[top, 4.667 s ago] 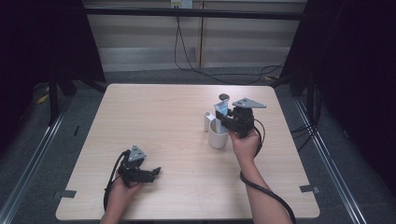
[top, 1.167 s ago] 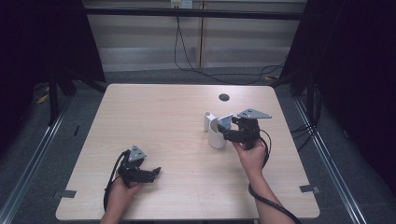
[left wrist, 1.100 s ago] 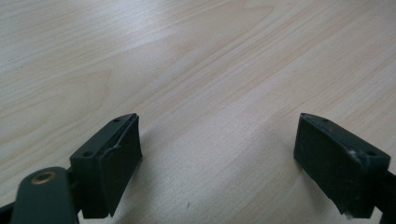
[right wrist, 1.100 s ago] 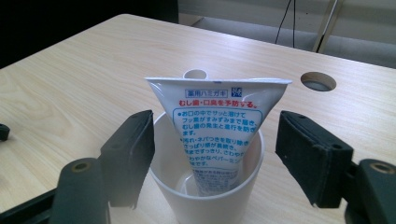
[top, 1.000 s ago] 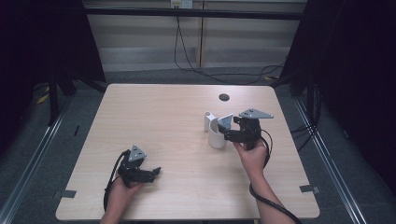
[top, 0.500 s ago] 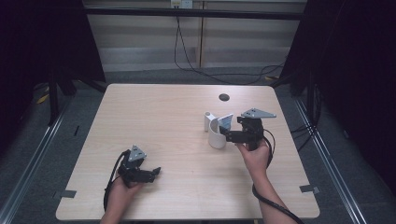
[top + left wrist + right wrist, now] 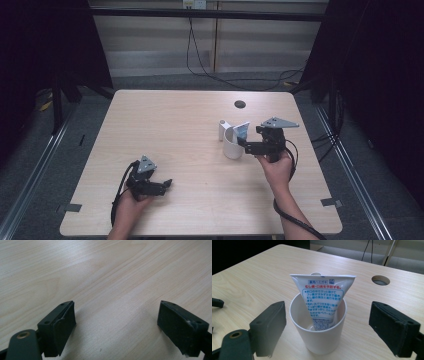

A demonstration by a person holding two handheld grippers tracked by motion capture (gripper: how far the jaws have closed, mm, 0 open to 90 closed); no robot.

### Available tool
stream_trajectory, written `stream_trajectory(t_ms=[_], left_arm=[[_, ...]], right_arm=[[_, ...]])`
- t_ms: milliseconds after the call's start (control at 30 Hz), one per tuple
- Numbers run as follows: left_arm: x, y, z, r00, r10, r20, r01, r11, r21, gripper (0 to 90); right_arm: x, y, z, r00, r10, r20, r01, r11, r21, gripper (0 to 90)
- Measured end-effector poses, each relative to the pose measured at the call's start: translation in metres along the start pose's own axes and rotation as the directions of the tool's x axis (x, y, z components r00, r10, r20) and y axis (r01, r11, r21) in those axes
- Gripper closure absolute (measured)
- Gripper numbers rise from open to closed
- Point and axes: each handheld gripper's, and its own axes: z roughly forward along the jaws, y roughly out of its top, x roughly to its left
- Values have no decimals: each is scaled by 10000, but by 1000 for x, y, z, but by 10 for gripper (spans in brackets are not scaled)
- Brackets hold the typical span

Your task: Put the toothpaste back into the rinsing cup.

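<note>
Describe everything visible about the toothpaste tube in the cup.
The toothpaste tube is white soft plastic with blue and red Japanese print. It stands cap-end down in the white cup, leaning on its far rim, with the flat crimped end sticking out above. The open right hand-held gripper flanks the cup without touching the tube.

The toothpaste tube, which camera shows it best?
The right gripper view: the toothpaste tube stands close, cap down in the white cup, its print facing the camera. The high view shows it small and distant. The left gripper view looks at bare table.
</note>
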Motion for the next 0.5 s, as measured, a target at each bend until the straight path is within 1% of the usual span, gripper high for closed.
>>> stream_trajectory(t_ms=[100, 267, 333, 500], left_arm=[[0, 0, 0, 10000, 30, 6, -30, 10000, 40, 146], [0, 0, 0, 10000, 40, 8, -40, 10000, 35, 147], [0, 0, 0, 10000, 33, 6, -33, 10000, 41, 146], [0, 0, 0, 10000, 42, 5, -42, 10000, 36, 147]], right_arm=[[-1, -1, -2, 9999, -140, 7, 140, 9999, 26, 137], [-3, -4, -6, 9999, -113, -5, 113, 9999, 82, 137], [-3, -5, -9, 9997, -241, 43, 240, 9997, 79, 137], [-5, -9, -15, 9995, -329, -2, 328, 9993, 170, 137]])
